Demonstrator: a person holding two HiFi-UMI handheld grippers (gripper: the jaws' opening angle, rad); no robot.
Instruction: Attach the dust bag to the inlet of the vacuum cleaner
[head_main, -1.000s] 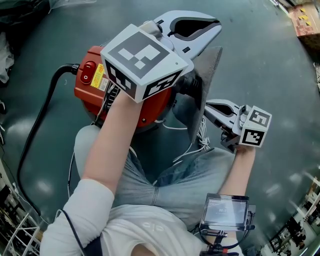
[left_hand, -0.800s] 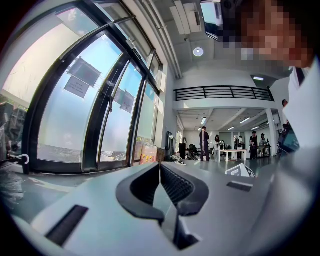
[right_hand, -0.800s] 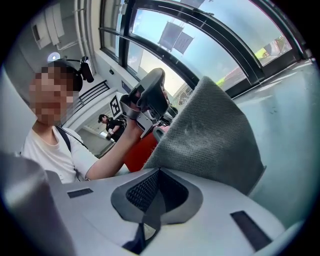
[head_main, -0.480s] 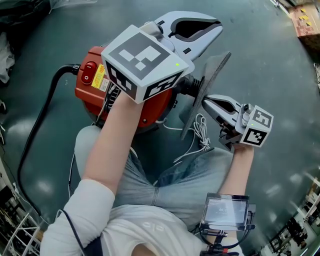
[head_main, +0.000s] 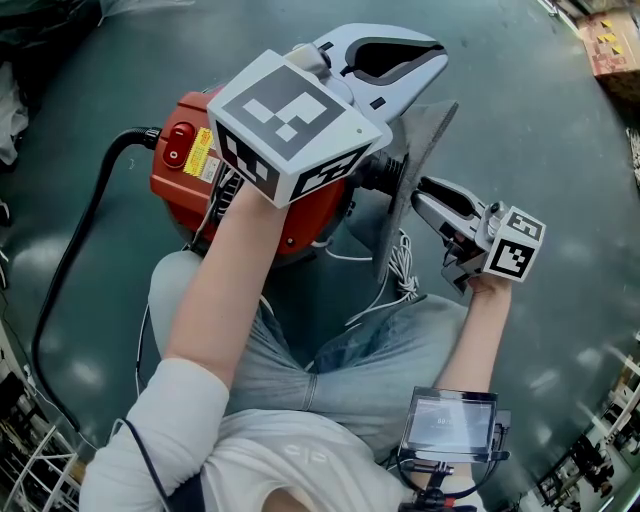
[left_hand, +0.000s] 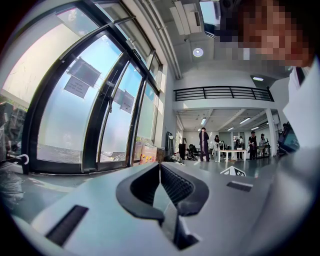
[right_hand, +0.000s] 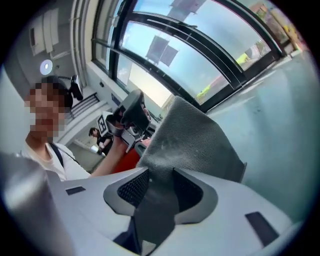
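A red vacuum cleaner (head_main: 190, 170) stands on the floor between the person's knees, its black inlet (head_main: 375, 175) facing right. The grey fabric dust bag (head_main: 420, 150) stands on edge against the inlet. My right gripper (head_main: 422, 192) reaches in from the right at the bag's edge. In the right gripper view the bag (right_hand: 190, 135) runs between the jaws of that gripper (right_hand: 161, 172), which are opening and stand visibly apart. My left gripper (head_main: 435, 55) hovers above the vacuum, shut with nothing in it; in its own view the tips (left_hand: 161, 167) meet.
A black hose (head_main: 75, 250) curves off the vacuum's left side. A white cord (head_main: 400, 265) lies bunched under the bag. A cardboard box (head_main: 610, 40) sits at the far right, wire shelving (head_main: 40, 470) at the lower left. A small screen (head_main: 450, 425) is strapped to the right forearm.
The right gripper shifted a little to the right and rolled, and its jaws parted. The bag swung to a thin slant, then stood more upright again. The left gripper stayed put.
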